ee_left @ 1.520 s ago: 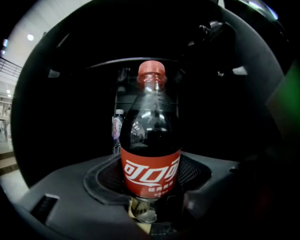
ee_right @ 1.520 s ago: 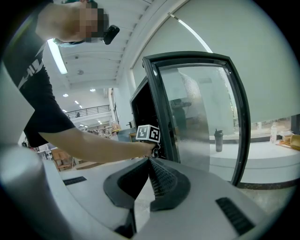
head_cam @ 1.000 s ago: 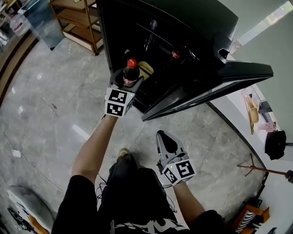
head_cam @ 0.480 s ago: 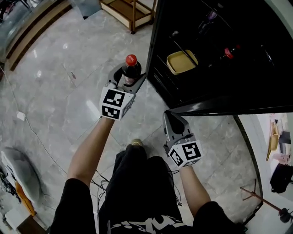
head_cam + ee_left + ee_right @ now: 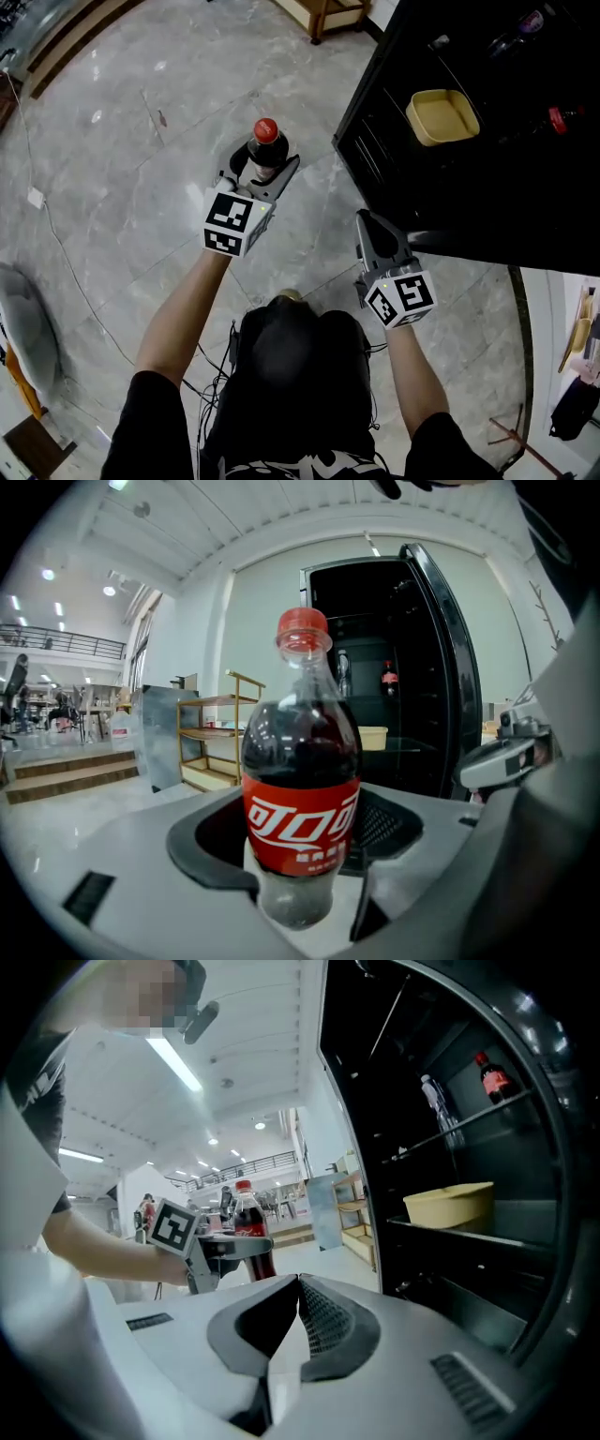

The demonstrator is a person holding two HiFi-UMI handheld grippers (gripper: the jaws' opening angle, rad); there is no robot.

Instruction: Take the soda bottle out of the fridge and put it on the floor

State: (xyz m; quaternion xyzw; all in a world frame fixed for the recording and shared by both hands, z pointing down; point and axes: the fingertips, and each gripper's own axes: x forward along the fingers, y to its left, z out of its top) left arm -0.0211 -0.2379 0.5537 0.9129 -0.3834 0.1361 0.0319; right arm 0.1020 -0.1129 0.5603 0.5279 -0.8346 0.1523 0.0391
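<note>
A dark soda bottle with a red cap and red label stands upright in my left gripper, which is shut on its lower body; the same soda bottle fills the left gripper view. It hangs above the grey marble floor, left of the open black fridge. My right gripper is shut with nothing in it, just in front of the fridge's lower edge; in the right gripper view its fingertips meet. From there the bottle shows at the left.
Inside the fridge a yellow tub sits on a shelf, and a second red-capped bottle stands further right. A wooden shelf rack stands at the back. A cable runs over the floor at the left.
Both grippers have come down and away from the fridge. The bottle, held all along, has moved from the fridge opening to out over the floor.
</note>
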